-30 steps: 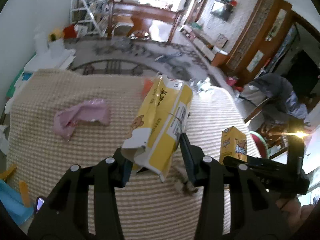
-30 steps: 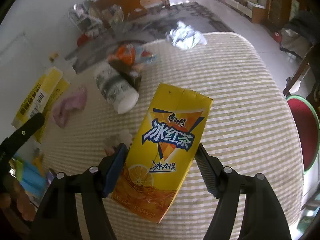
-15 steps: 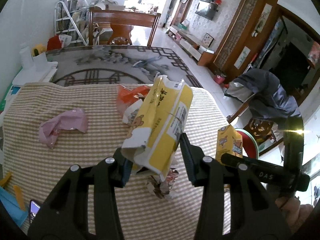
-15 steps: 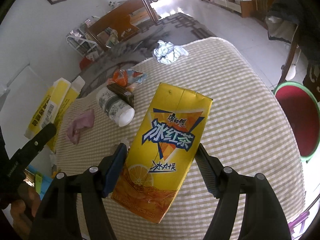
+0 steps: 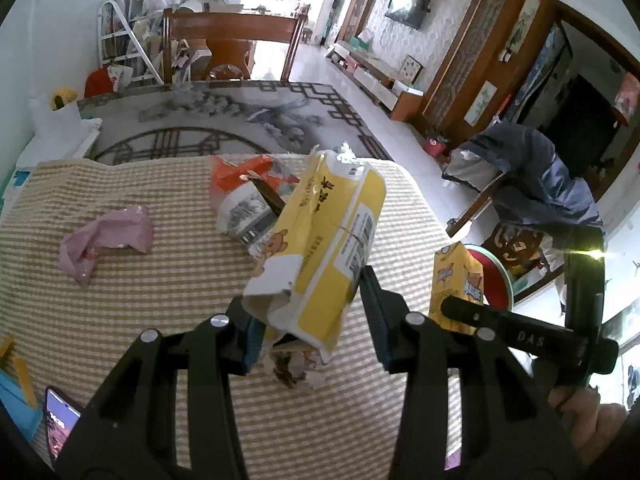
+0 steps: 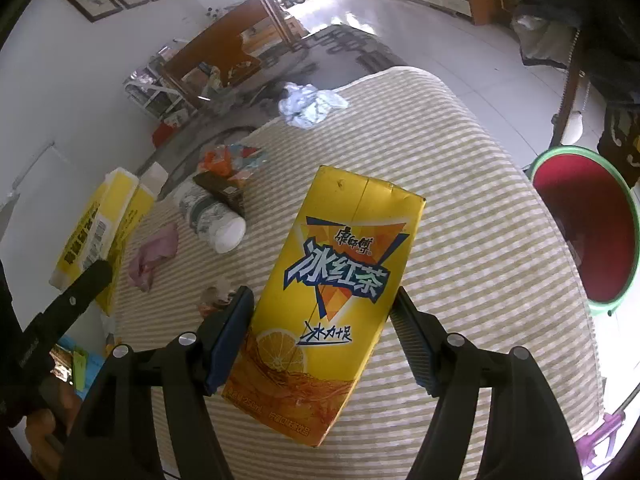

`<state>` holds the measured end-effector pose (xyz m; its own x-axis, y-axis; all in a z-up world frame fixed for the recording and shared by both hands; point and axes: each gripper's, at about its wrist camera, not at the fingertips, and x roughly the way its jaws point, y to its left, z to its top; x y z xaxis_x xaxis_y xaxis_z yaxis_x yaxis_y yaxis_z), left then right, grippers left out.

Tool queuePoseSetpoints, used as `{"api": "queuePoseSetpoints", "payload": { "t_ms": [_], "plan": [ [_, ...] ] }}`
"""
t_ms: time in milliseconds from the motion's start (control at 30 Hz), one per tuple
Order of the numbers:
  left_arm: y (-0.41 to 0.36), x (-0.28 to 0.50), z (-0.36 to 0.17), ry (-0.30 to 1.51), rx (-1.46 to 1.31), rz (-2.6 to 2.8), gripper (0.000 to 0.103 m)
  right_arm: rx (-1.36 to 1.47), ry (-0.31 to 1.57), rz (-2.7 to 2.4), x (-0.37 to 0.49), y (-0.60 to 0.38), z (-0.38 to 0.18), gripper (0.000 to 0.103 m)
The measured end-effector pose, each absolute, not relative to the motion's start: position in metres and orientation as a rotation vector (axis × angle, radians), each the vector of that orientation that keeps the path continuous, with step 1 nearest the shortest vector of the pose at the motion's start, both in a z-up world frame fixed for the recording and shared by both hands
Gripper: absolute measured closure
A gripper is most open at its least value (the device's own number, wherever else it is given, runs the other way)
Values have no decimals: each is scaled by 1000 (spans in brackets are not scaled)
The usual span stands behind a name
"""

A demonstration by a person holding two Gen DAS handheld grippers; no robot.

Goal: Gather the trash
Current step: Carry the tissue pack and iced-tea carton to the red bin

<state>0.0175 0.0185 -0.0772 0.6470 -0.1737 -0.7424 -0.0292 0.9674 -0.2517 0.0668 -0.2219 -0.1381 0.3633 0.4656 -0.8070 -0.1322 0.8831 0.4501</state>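
Observation:
My left gripper (image 5: 310, 320) is shut on a torn yellow tissue pack (image 5: 320, 248) and holds it above the striped table cloth (image 5: 140, 300). My right gripper (image 6: 322, 332) is shut on a yellow iced tea carton (image 6: 336, 288), also lifted over the table. The carton also shows in the left wrist view (image 5: 456, 280), and the tissue pack in the right wrist view (image 6: 100, 224). On the table lie a pink plastic bag (image 5: 104, 236), a paper cup (image 6: 212, 216) on its side, an orange wrapper (image 6: 224, 160), crumpled silver foil (image 6: 308, 104) and a small crumpled scrap (image 5: 292, 368).
A red basin with a green rim (image 6: 588, 232) stands on the floor to the right of the table. A phone (image 5: 60, 424) lies at the near left table edge. A wooden chair (image 5: 232, 44) and a patterned rug (image 5: 224, 120) lie beyond the table.
Both grippers have risen and pulled back with their loads, so more of the table and the room shows. The holds have not changed.

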Motion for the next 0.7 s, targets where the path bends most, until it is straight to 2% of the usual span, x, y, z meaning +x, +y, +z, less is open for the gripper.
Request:
{"api": "queuePoseSetpoints", "payload": {
  "t_ms": [700],
  "plan": [
    [-31, 37, -82, 886, -244, -77, 61, 374, 1139, 372, 95, -283, -140, 35]
  ]
}}
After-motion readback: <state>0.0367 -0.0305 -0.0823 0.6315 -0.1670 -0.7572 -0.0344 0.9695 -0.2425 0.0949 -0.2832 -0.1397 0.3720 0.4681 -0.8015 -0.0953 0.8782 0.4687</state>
